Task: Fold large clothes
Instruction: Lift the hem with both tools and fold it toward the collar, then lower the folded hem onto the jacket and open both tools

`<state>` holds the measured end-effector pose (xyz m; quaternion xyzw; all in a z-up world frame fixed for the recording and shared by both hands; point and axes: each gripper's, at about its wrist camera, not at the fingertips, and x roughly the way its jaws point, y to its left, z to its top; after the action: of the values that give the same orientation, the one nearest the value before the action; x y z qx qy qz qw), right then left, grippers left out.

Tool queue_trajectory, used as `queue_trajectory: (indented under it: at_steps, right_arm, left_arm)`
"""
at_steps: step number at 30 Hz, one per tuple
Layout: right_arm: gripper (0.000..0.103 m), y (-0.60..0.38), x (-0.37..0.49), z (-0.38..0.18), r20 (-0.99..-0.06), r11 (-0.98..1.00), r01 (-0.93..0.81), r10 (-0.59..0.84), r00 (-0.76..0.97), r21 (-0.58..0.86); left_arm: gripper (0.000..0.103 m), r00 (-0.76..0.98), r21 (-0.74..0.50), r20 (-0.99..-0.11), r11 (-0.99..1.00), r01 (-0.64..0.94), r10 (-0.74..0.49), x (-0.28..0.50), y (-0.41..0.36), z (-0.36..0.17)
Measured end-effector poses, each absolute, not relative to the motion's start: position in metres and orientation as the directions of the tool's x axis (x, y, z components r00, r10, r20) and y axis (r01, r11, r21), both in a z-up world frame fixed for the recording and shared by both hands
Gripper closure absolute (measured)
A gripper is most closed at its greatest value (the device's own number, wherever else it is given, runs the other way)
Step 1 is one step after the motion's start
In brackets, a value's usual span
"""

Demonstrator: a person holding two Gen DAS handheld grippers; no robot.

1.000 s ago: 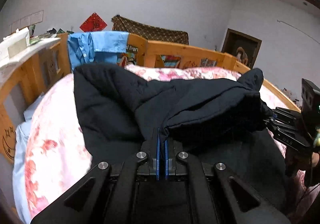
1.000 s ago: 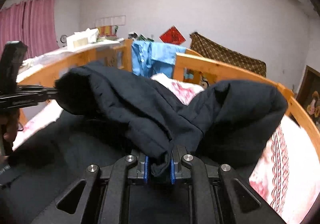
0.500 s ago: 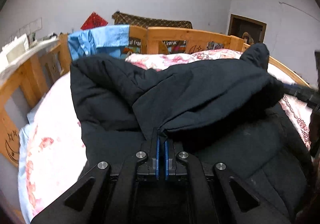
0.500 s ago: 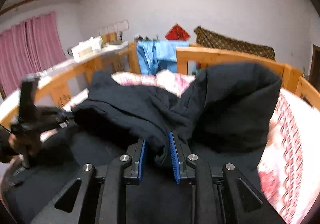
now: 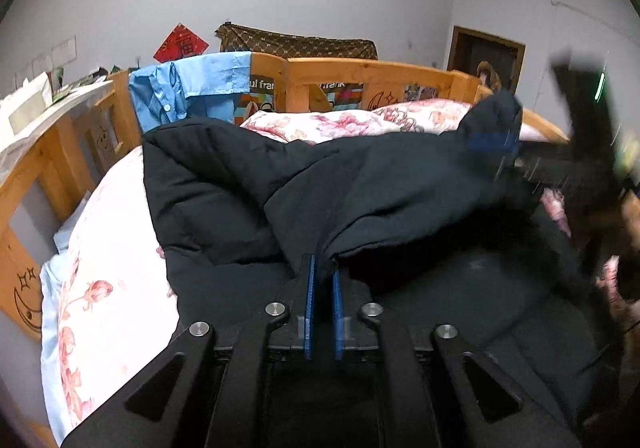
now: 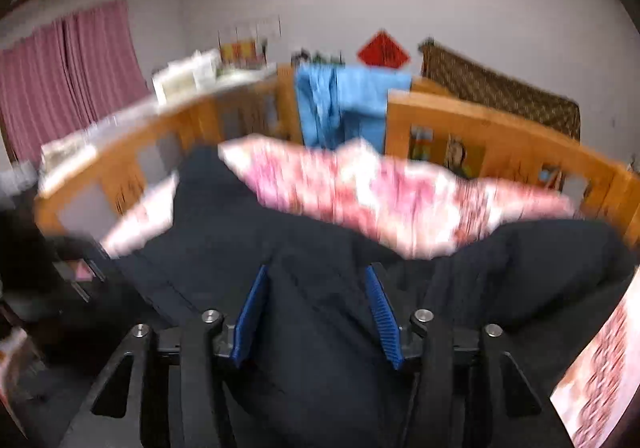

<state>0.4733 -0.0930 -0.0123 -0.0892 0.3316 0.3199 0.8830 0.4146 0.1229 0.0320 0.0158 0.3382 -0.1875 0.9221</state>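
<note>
Left gripper (image 5: 321, 268): jaws near-closed, pinching hem of black padded coat (image 5: 360, 188). Keep pinch firm, lay fold down flat, edge aligned, no bunching.
Right gripper (image 6: 316, 288): jaws wide apart, coat fabric lying between pads, not clamped; view blurred.
Coat spread mid-bed on floral quilt (image 5: 108, 248), folded flap draped across.
Far: wooden bed rail (image 5: 360, 70), blue shirt (image 5: 192, 88) hung over it.

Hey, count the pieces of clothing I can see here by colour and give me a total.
Black: 1, the padded jacket on the bed.
Blue: 1, the shirt hung over the wooden rail.
Total: 2.
</note>
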Motion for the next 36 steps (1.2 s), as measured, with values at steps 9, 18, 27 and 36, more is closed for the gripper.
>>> queue_trajectory:
  at_steps: [9,18,27,36]
  right_arm:
    - [0.057,-0.099,0.454,-0.03,-0.608,0.779,-0.623,0.463,0.645,-0.067]
    - [0.057,-0.115,0.475,-0.035,-0.632,0.837,-0.527,0.331,0.701,-0.146]
    - [0.049,-0.106,0.538,-0.095,-0.736,0.863,-0.497,0.283,0.615,-0.084]
    - [0.049,-0.106,0.55,-0.114,-0.704,0.873,-0.483,0.302,0.642,-0.066]
  left_arm:
    - [0.055,0.708,-0.239,-0.528,0.882,0.406,-0.469,0.442,0.119,0.071]
    - [0.055,0.65,-0.105,-0.689,0.932,0.348,-0.32,0.505,0.08,0.008]
    - [0.055,0.602,-0.021,-0.761,0.936,0.35,-0.242,0.549,0.069,-0.042]
    - [0.055,0.639,-0.031,-0.724,0.938,0.345,-0.259,0.56,0.075,-0.063]
